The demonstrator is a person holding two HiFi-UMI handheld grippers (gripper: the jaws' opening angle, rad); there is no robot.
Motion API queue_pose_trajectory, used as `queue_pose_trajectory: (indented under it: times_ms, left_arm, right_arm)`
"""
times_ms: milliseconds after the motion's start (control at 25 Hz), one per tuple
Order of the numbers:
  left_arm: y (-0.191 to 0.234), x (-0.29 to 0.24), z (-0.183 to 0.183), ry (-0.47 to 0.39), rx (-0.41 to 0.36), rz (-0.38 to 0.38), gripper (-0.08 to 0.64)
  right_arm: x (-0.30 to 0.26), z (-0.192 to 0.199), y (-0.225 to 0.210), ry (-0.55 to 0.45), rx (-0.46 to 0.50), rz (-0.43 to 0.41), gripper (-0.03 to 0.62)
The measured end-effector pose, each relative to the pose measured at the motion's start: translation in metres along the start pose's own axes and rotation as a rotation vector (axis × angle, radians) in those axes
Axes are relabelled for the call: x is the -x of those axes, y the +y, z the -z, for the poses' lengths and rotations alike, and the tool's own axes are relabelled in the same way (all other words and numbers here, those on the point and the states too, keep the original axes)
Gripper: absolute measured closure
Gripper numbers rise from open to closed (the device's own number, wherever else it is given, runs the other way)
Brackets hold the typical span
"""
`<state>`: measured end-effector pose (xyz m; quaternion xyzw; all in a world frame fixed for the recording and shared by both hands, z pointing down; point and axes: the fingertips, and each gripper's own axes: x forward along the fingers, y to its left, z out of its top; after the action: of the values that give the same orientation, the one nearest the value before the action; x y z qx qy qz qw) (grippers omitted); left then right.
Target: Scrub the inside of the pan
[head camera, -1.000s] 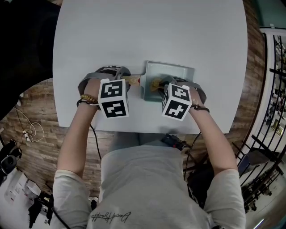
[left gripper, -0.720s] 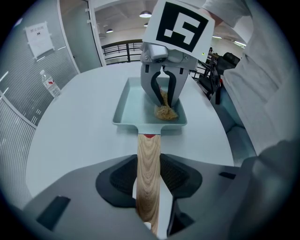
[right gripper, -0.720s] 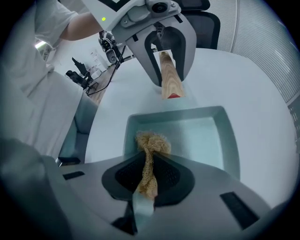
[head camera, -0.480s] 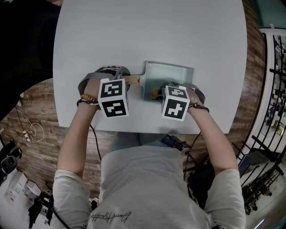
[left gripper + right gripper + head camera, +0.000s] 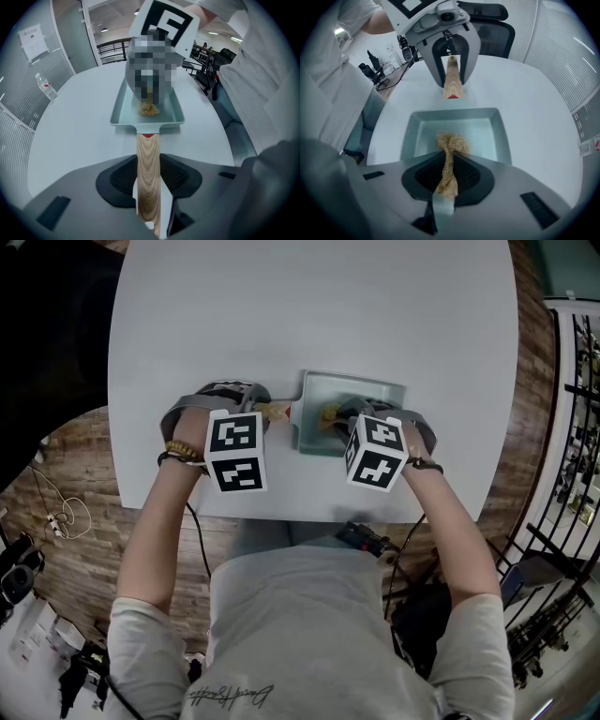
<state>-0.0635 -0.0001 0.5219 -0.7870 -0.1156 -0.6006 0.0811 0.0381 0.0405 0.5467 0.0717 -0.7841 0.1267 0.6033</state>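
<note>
Pan (image 5: 375,390) lies on the table (image 5: 309,306), between your grippers | long axis runs gripper to gripper, wooden handle (image 5: 148,159) toward your left | left gripper (image 5: 149,187) clamped on that handle | right gripper (image 5: 449,176) pinching the scrubber (image 5: 451,142) (a tan tuft) inside the pan

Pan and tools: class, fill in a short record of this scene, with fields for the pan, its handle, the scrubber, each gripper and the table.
Pan: pale green, rectangular, flat on the table
Handle: wooden, pointing toward the left gripper
Scrubber: tan fibrous wad, its end reaching into the pan
Left gripper: jaws closed on the handle
Right gripper: jaws closed on the scrubber, over the pan's near side
Table: white, holds the pan
</note>
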Motion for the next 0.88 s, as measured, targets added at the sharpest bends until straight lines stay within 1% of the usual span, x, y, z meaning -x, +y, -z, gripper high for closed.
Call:
queue_pose_trajectory:
  times_ms: [120, 200, 280, 640, 880]
  left_arm:
    - [0.000, 0.000, -0.001, 0.000, -0.001, 0.003, 0.402]
    - [-0.001, 0.001, -0.001, 0.000, -0.001, 0.003, 0.402]
    - [-0.001, 0.001, -0.001, -0.002, 0.001, 0.004, 0.402]
    - [0.002, 0.002, 0.000, -0.011, 0.035, -0.009, 0.402]
    - [0.004, -0.001, 0.002, -0.007, 0.043, -0.011, 0.402]
  right_arm:
    - [0.004, 0.004, -0.026, -0.004, -0.020, 0.058, 0.528]
    - [0.006, 0.007, -0.042, 0.009, -0.021, 0.102, 0.528]
    - [0.007, 0.009, -0.053, 0.022, -0.021, 0.128, 0.528]
    - [0.008, 0.008, -0.056, 0.022, -0.023, 0.138, 0.528]
    - [0.004, 0.010, -0.029, 0.025, -0.014, 0.091, 0.528]
